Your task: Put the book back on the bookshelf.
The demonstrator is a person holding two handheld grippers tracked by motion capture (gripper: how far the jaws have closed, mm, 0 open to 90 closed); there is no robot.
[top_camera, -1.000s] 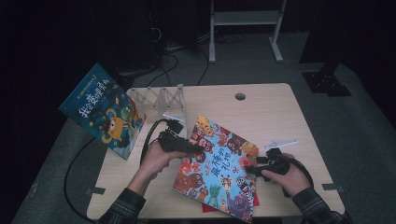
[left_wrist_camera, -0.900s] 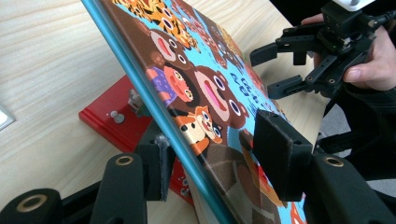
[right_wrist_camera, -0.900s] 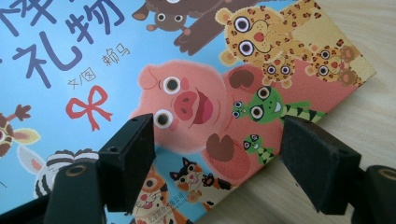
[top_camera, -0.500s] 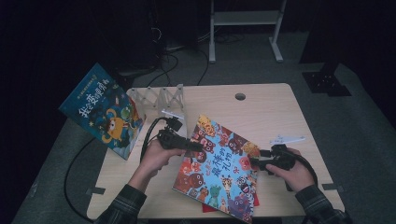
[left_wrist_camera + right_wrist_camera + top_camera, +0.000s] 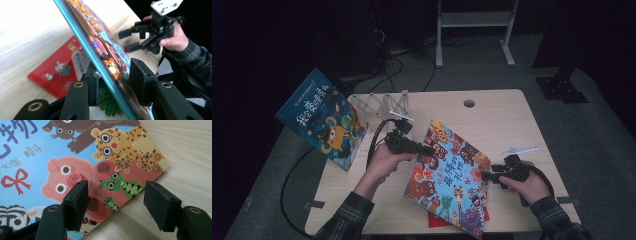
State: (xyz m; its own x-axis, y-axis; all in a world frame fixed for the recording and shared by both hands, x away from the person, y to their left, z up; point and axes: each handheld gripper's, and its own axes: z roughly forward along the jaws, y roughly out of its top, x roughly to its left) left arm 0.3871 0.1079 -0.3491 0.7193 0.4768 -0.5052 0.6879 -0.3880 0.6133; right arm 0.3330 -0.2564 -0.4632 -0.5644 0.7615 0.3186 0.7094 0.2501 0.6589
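Animal picture book [image 5: 448,177] lies tilted over the middle of the table [image 5: 492,120], left edge lifted. Left gripper [image 5: 424,150] has that left edge between its jaws; in the left gripper view the book's teal edge [image 5: 100,65] runs diagonally through the gap, one pad against the underside, the other pad just off the cover, so the grip looks partial. Its jaws have just been closing, book between them. Right gripper [image 5: 486,175] sits at the book's right edge, jaws half open and just been closing; in the right gripper view the cover corner [image 5: 140,157] lies ahead and below the pads, not pinched, one pad over the cover, the other over bare wood. Red book [image 5: 60,72] lies flat under the lifted one, partly covered by it. Blue book [image 5: 322,120] leans at the table's left edge, well apart. Clear rack [image 5: 379,104] stands behind the left hand [image 5: 384,162]. Cable [image 5: 374,137] loops near the left gripper.
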